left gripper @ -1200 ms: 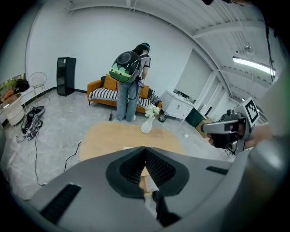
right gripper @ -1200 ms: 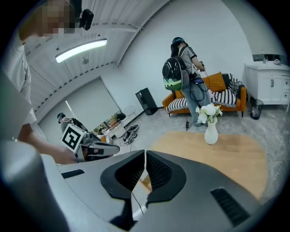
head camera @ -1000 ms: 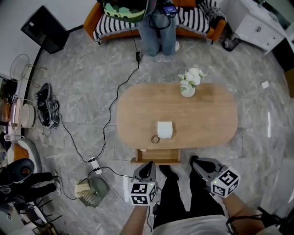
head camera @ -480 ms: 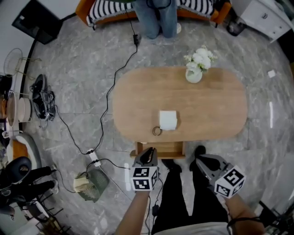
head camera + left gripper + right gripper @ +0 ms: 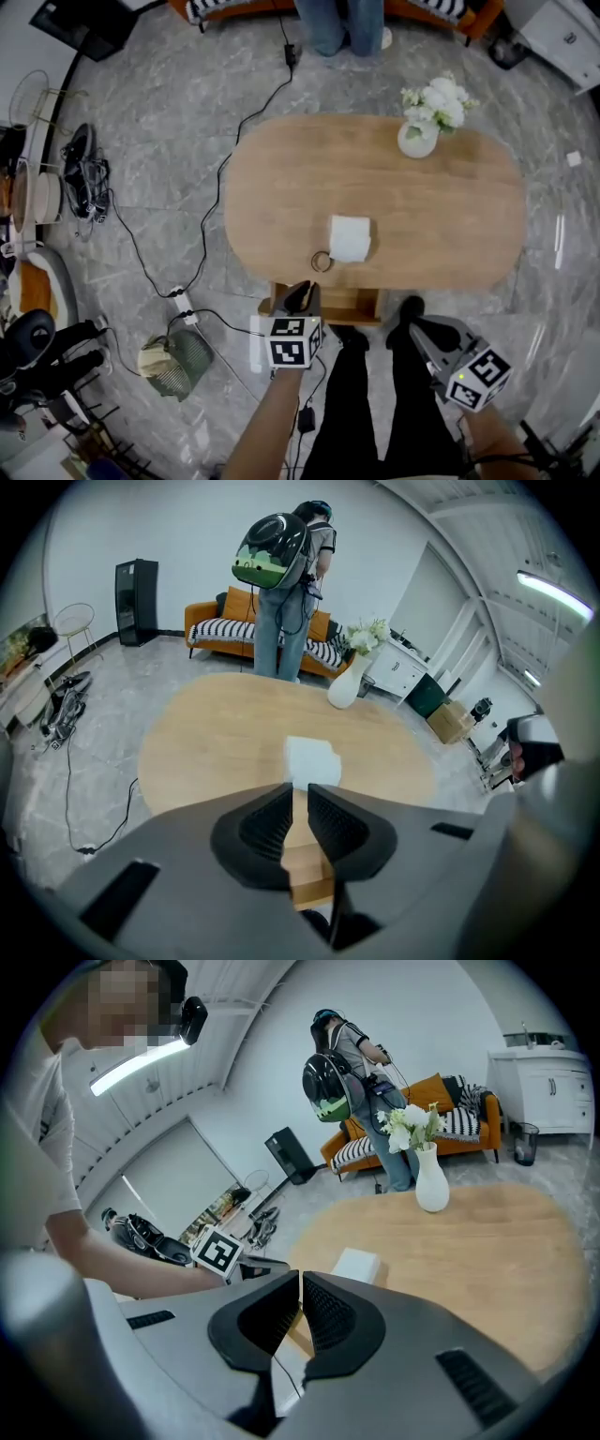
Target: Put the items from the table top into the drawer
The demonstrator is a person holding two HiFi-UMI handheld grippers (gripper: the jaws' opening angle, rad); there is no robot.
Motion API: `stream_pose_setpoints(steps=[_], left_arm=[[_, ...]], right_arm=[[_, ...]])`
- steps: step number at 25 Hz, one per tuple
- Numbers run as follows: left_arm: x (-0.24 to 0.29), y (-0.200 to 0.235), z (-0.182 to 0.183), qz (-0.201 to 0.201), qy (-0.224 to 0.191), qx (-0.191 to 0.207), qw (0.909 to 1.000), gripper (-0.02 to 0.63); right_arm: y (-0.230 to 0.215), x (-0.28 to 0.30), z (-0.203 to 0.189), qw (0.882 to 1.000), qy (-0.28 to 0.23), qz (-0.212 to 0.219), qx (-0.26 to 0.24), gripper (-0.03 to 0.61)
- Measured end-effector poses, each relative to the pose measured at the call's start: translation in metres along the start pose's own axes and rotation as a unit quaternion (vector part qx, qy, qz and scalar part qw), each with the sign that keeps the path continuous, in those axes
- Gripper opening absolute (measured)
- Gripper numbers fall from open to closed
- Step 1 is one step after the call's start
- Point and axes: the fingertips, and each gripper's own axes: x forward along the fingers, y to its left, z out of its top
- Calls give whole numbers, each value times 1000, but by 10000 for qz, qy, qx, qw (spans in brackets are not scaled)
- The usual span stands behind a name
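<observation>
Left tongs [image 5: 302, 298] and right tongs [image 5: 419, 330], both pressed together and empty, hover at six o'clock off the desk [image 5: 441, 216], by its drawer [image 5: 356, 302].

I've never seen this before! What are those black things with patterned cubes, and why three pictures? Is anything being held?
A person holds a grabbing tool in each hand: the left gripper and the right gripper. The patterned cubes are part of them. One picture comes from a camera on the person's head, looking down. The other two come from cameras riding on each tool, looking along its jaws. On the wooden table lie a white block and a small ring, and a vase of white flowers stands there. A drawer is open under the near edge. Both tools have their jaws together and hold nothing.
</observation>
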Motion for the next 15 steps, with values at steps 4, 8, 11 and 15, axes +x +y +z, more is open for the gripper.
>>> stream_pose_setpoints(steps=[4, 8, 11, 15], left_arm=[[27, 13, -13, 135, 108, -174, 9997, 64], [56, 23, -31, 233, 297, -219, 9990, 71], [74, 31, -45, 278, 447, -306, 9981, 75], [91, 35, -59, 347, 621, -517, 9961, 78]], right_arm=[[-11, 6, -11, 9999, 56, 102, 46, 37], [-24, 16, -21, 9998, 92, 172, 58, 37], [-33, 25, -30, 9998, 78, 158, 105, 37], [-43, 35, -37, 9997, 31, 140, 198, 37]])
